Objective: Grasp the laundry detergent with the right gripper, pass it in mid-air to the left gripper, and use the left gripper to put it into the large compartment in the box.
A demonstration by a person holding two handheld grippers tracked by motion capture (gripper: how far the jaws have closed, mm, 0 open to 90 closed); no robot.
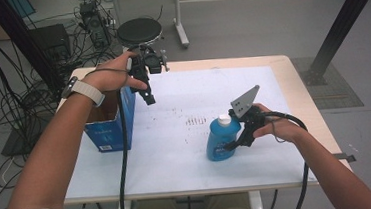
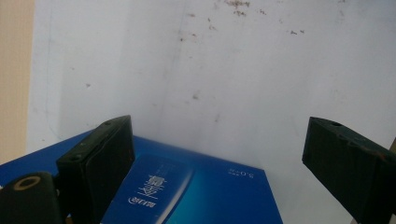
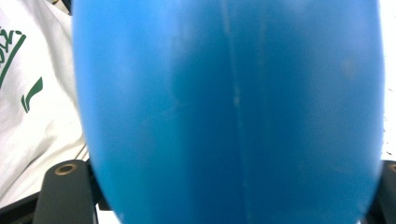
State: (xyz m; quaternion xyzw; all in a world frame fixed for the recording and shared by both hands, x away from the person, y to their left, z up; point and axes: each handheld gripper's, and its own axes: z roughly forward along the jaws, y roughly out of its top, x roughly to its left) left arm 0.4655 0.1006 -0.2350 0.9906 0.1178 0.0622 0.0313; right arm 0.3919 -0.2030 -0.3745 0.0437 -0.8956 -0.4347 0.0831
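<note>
On the white sheet [image 1: 177,150] that covers the table [image 1: 303,90], a blue bottle [image 1: 222,139] with a white cap [image 1: 224,119] stands upright at about four o'clock from the sheet's middle. The right gripper [image 1: 233,145] comes at the bottle from its three o'clock side, one jaw on either side of the body; in the right gripper view the blue bottle [image 3: 229,112] sits right between the two jaws, though I cannot tell whether the pads press on it yet. An open blue box [image 1: 117,122] stands at the sheet's nine o'clock edge. The left gripper [image 1: 149,98] hangs above the box's far corner, at about ten o'clock from the sheet's middle, pointing down. In the left gripper view its jaws stand wide apart with nothing between them, the blue box [image 2: 196,196] just below and the marked white sheet [image 2: 224,84] beyond.
</note>
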